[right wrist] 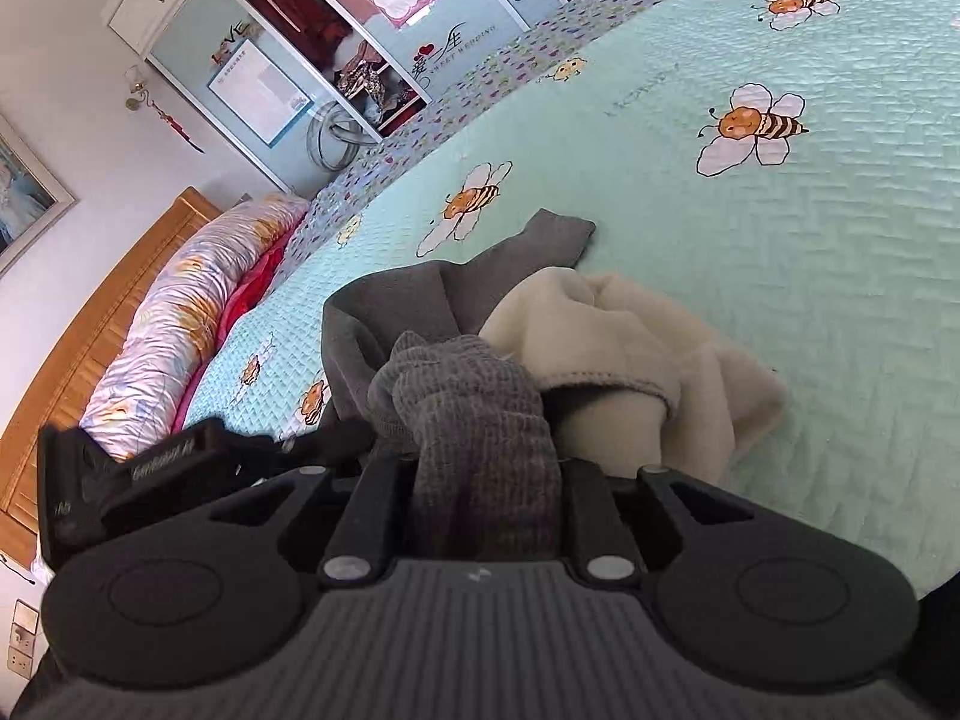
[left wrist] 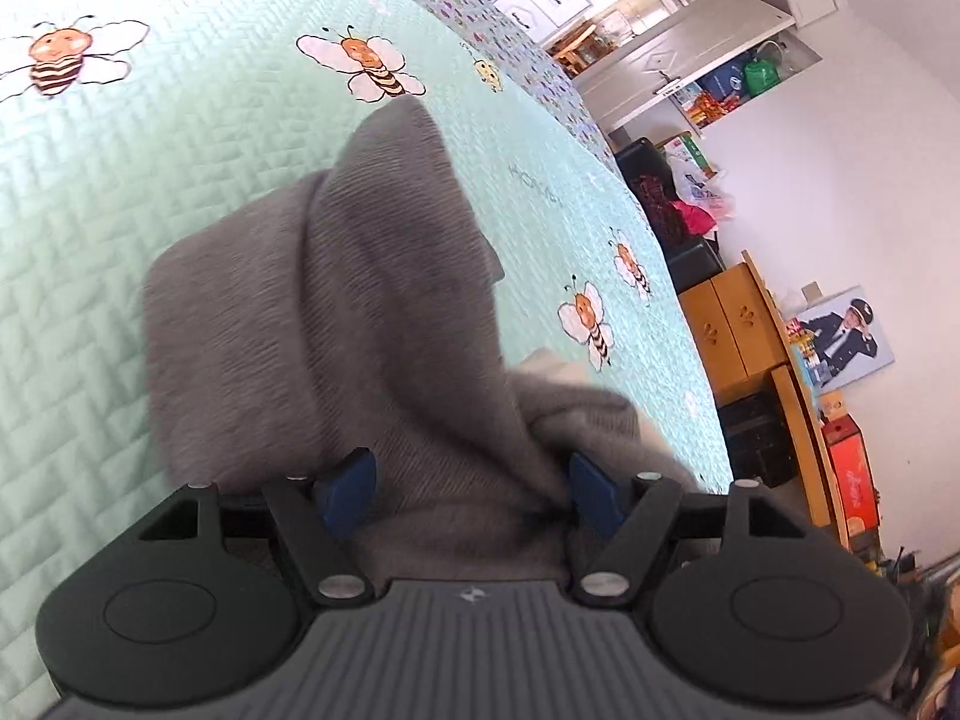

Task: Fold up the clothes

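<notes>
A grey knit garment (left wrist: pixel 336 312) is draped in a raised fold over the mint bee-print bedspread (left wrist: pixel 120 192). My left gripper (left wrist: pixel 471 492) is open, its blue pads (left wrist: pixel 348 492) wide apart, and the grey fabric runs loosely between them. In the right wrist view the same grey garment (right wrist: pixel 474 396) is bunched up between the narrow jaws of my right gripper (right wrist: pixel 486 480), which is shut on it; the fabric hides the fingertips. Just beyond lies a cream fleecy piece (right wrist: pixel 630 330), with a grey sleeve (right wrist: pixel 540 240) lying flat past it on the bedspread (right wrist: pixel 810 270).
A floral pillow (right wrist: pixel 180 324) and a wooden headboard (right wrist: pixel 90 330) are at the left end of the bed. A wardrobe (right wrist: pixel 300 60) stands behind. Yellow cabinets (left wrist: pixel 738 324) and clutter line the bed's right edge. The other tool's black housing (right wrist: pixel 150 468) shows at left.
</notes>
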Demonstrator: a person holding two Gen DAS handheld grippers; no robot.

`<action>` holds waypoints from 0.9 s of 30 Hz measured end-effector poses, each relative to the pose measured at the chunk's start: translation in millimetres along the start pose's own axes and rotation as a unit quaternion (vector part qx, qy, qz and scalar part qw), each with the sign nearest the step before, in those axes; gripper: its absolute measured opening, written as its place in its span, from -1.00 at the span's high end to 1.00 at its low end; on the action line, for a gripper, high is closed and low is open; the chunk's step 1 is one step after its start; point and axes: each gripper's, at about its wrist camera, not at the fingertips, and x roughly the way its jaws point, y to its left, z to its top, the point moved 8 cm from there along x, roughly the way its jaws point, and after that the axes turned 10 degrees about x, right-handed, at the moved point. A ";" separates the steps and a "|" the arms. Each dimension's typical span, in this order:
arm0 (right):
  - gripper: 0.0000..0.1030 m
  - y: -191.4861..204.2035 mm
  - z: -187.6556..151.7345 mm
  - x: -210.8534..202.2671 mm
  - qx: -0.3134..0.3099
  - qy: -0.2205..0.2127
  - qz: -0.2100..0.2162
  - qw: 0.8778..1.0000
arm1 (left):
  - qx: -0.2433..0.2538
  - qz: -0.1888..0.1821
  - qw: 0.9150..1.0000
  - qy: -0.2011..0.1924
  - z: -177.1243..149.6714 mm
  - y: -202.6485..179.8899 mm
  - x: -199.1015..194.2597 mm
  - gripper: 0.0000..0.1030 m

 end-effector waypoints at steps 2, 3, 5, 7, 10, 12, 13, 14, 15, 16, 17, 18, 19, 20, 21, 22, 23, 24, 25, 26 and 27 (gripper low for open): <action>0.57 -1.1 -0.6 0.0 0.004 0.003 0.000 1.000 | -0.018 0.012 1.000 0.010 4.4 -5.8 11.3 -0.45; 0.56 -1.7 -0.9 -0.1 0.005 0.004 0.001 1.000 | -0.028 0.016 0.999 0.016 4.8 -5.2 14.8 -0.45; 0.55 -3.3 -0.6 0.1 0.008 0.005 0.001 1.000 | -0.054 0.023 0.998 0.027 3.5 -0.6 21.6 -0.45; 0.54 -3.4 -0.8 0.6 0.008 0.007 0.003 1.000 | -0.072 0.019 0.997 0.022 1.3 4.8 25.1 -0.44; 0.54 -2.9 -1.5 1.4 0.009 0.011 0.008 1.000 | -0.080 0.017 0.997 0.014 -2.4 11.3 24.1 -0.31; 0.54 -1.5 -2.6 2.9 0.007 0.013 0.011 1.000 | -0.085 0.018 0.996 0.015 -5.9 16.8 22.5 0.04; 0.54 -0.6 -3.4 3.7 0.005 0.014 0.011 1.000 | -0.087 0.018 0.996 0.017 -8.1 18.9 21.7 0.23; 0.54 0.3 -4.2 4.2 0.003 0.014 0.010 1.000 | -0.090 0.012 0.996 0.017 -10.5 20.7 19.6 0.49; 0.54 1.7 -4.3 3.6 -0.001 0.011 0.008 1.000 | -0.093 0.004 0.996 0.016 -13.0 22.5 16.8 0.57; 0.54 3.5 -3.7 2.6 -0.005 0.009 0.007 1.000 | -0.093 -0.005 0.996 0.013 -14.7 23.4 13.9 0.62; 0.54 4.6 -3.1 1.2 -0.008 0.007 0.007 1.000 | -0.089 -0.010 0.996 0.010 -15.1 23.9 10.6 0.71; 0.54 5.7 -2.0 -0.8 -0.010 0.003 0.005 1.000 | -0.082 -0.013 0.996 0.006 -15.0 24.5 7.2 0.83; 0.55 6.6 -0.6 -3.0 -0.012 -0.002 0.004 1.000 | -0.076 -0.016 0.997 0.001 -14.0 25.4 2.9 0.86; 0.56 7.5 1.5 -5.5 -0.014 -0.008 0.002 1.000 | -0.070 -0.012 0.997 -0.005 -12.9 27.1 -3.3 0.89; 0.57 8.8 6.6 -9.5 -0.014 -0.018 0.002 1.000 | -0.066 -0.006 0.998 -0.011 -11.9 29.1 -10.3 0.93; 0.58 10.0 11.8 -13.6 -0.015 -0.029 0.001 0.999 | -0.061 0.010 0.998 -0.018 -10.6 34.1 -17.9 1.00; 0.59 11.2 17.0 -17.8 -0.015 -0.040 0.001 0.999 | -0.062 0.023 0.997 -0.026 -9.5 42.3 -26.8 1.00; 0.60 12.6 22.8 -22.4 -0.016 -0.051 0.001 0.999 | -0.074 0.028 0.996 -0.034 -9.0 53.0 -35.5 1.00; 0.60 14.7 32.5 -29.7 -0.015 -0.068 0.005 0.998 | -0.087 0.027 0.995 -0.037 -9.1 63.0 -42.0 1.00; 0.60 16.8 40.9 -35.3 -0.015 -0.078 0.009 0.997 | -0.099 0.025 0.994 -0.039 -9.2 72.5 -47.7 1.00; 0.60 18.8 46.4 -37.6 -0.018 -0.080 0.011 0.997 | -0.101 0.018 0.994 -0.042 -9.8 77.5 -55.3 1.00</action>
